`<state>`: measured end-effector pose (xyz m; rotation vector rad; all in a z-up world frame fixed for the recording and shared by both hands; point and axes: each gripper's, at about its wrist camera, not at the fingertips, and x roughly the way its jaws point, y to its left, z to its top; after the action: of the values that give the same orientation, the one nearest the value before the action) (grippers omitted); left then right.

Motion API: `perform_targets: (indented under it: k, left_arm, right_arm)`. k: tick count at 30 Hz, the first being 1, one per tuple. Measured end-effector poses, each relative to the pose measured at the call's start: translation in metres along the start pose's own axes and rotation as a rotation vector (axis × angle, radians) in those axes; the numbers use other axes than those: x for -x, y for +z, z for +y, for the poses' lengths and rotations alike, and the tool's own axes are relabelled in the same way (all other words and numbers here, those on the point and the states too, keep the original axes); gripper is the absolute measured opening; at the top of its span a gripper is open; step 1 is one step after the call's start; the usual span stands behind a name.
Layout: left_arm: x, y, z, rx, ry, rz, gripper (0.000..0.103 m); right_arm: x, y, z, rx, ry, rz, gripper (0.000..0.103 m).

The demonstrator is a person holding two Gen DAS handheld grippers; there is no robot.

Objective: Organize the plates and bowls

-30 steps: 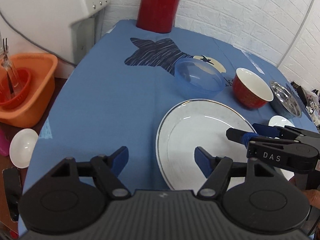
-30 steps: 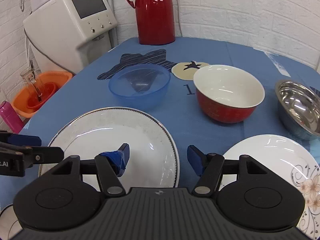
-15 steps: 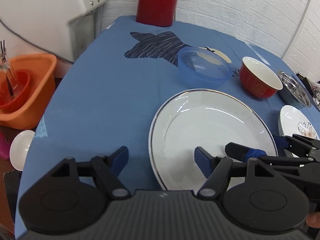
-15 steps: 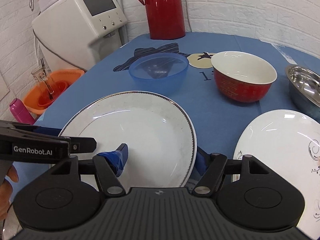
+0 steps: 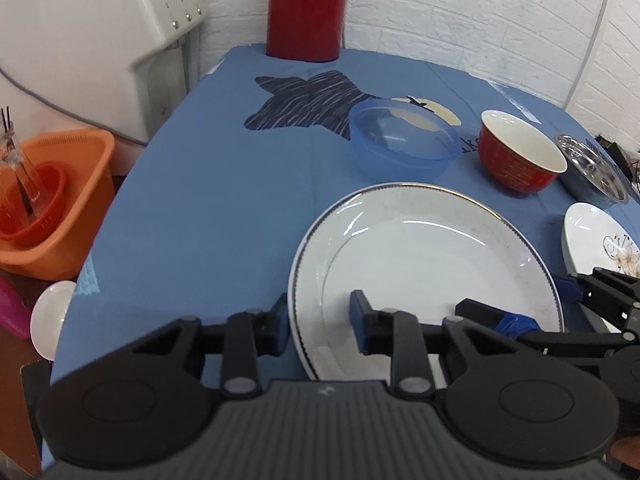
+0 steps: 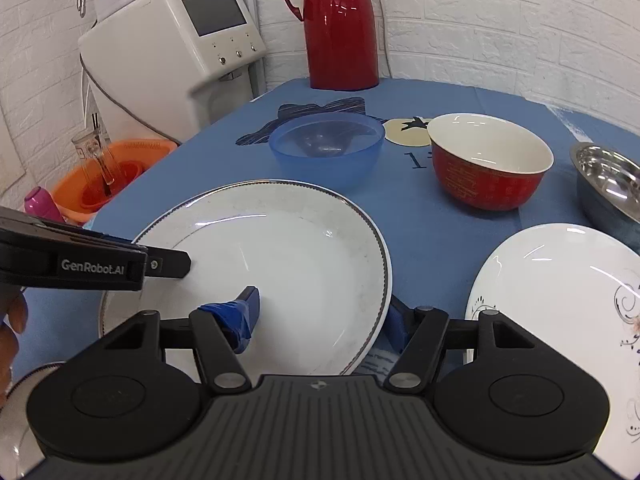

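Observation:
A large white plate (image 5: 424, 264) (image 6: 288, 264) with a dark rim line lies on the blue cloth near the front. My left gripper (image 5: 320, 320) has narrowed onto its left rim, with one finger outside the edge and one over the plate. My right gripper (image 6: 324, 316) stands open astride the right rim, its taped finger above the plate and the other finger under the edge. Behind the plate stand a blue bowl (image 6: 326, 152), a red bowl (image 6: 488, 168) and a steel bowl (image 6: 608, 188). A flowered plate (image 6: 560, 300) lies to the right.
A red thermos (image 6: 340, 28) stands at the table's far edge, and a white machine (image 6: 180, 60) is off to the left. An orange basin (image 5: 52, 200) holding a glass sits below the left table edge. A small white dish (image 5: 50, 316) lies beside it.
Both grippers have moved in on the large white plate from either side. The left gripper's fingers have closed in on the rim. The right gripper's opening is unchanged.

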<state>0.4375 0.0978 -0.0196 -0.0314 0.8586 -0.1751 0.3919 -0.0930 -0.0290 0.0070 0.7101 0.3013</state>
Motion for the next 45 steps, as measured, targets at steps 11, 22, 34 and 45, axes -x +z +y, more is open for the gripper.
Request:
perform_targets:
  k: [11, 22, 34, 45]
  left_arm:
    - [0.05, 0.006, -0.006, -0.031, 0.033, -0.098, 0.021]
    - [0.132, -0.073, -0.004, -0.03, 0.049, -0.126, 0.022]
    - [0.132, -0.144, 0.008, 0.006, 0.027, -0.125, 0.027]
    - [0.149, -0.146, 0.013, 0.013, -0.005, -0.217, 0.056]
  right_arm:
    - [0.041, 0.009, 0.018, -0.005, 0.022, -0.074, 0.053]
    - [0.112, -0.05, 0.062, 0.0, 0.063, -0.076, 0.054]
    - [0.116, -0.105, 0.076, -0.092, 0.06, -0.104, 0.055]
    - [0.13, -0.11, 0.062, -0.239, 0.078, -0.178, 0.054]
